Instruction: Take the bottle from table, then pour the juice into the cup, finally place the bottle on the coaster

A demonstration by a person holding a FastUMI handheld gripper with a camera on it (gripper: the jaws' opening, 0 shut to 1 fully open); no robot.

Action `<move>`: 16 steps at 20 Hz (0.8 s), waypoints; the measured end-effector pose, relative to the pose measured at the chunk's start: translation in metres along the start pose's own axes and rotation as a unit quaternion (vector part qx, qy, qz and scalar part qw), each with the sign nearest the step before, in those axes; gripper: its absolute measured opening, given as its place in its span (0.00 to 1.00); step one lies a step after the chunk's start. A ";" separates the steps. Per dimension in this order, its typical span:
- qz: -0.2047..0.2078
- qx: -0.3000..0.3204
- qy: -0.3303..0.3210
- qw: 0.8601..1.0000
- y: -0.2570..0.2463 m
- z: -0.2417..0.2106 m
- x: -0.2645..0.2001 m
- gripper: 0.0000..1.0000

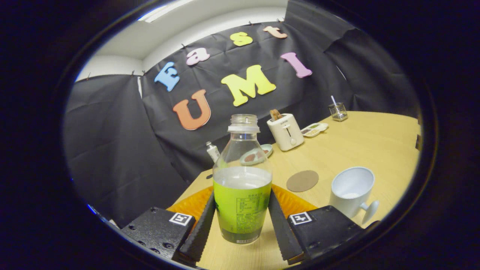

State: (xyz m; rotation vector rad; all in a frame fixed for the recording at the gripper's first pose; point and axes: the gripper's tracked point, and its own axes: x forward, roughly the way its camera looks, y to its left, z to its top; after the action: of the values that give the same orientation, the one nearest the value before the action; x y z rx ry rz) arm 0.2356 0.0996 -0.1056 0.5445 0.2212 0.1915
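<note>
A clear plastic bottle (242, 187) with a green label and no cap stands between my fingers, liquid reaching about halfway up. My gripper (242, 225) is shut on the bottle, one finger pressing on each side of its lower body. Its base sits just over the wooden table (367, 138). Behind the bottle lies an orange mat (296, 200). A round brown coaster (302, 180) lies beyond the right finger. To the coaster's right stands a white cup (351, 189), its handle toward me and its mouth open.
Further back on the table are a white toaster (285, 131) holding bread, a small divided dish (315, 129), a glass (338, 111) with a stick in it, a shallow plate (257, 154) and a small white tube (212, 150). Black cloth walls the far side and the left.
</note>
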 end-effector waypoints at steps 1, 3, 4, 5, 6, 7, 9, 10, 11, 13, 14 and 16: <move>0.000 0.023 0.002 1.000 -0.004 0.001 0.001 0.80; 0.005 0.073 0.003 0.997 -0.009 0.003 0.003 0.79; 0.008 0.098 0.004 0.995 -0.010 0.004 0.003 0.79; 0.011 0.121 0.003 0.993 -0.010 0.005 0.003 0.79; 0.019 0.148 0.003 0.989 -0.008 0.006 0.002 0.79; 0.027 0.178 0.004 0.984 -0.008 0.008 0.002 0.79; 0.041 0.233 0.009 0.972 -0.004 0.008 0.001 0.79; 0.049 0.259 0.012 0.965 -0.002 0.008 0.002 0.79; 0.054 0.281 0.014 0.958 -0.001 0.008 0.003 0.79; 0.064 0.320 0.016 0.945 0.002 0.011 0.004 0.79; 0.064 0.333 0.017 0.941 0.005 0.010 0.006 0.79; 0.070 0.360 0.018 0.930 0.005 0.008 0.006 0.78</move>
State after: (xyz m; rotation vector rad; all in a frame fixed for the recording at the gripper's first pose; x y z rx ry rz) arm 0.2429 0.1011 -0.0969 1.2911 0.2877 0.2586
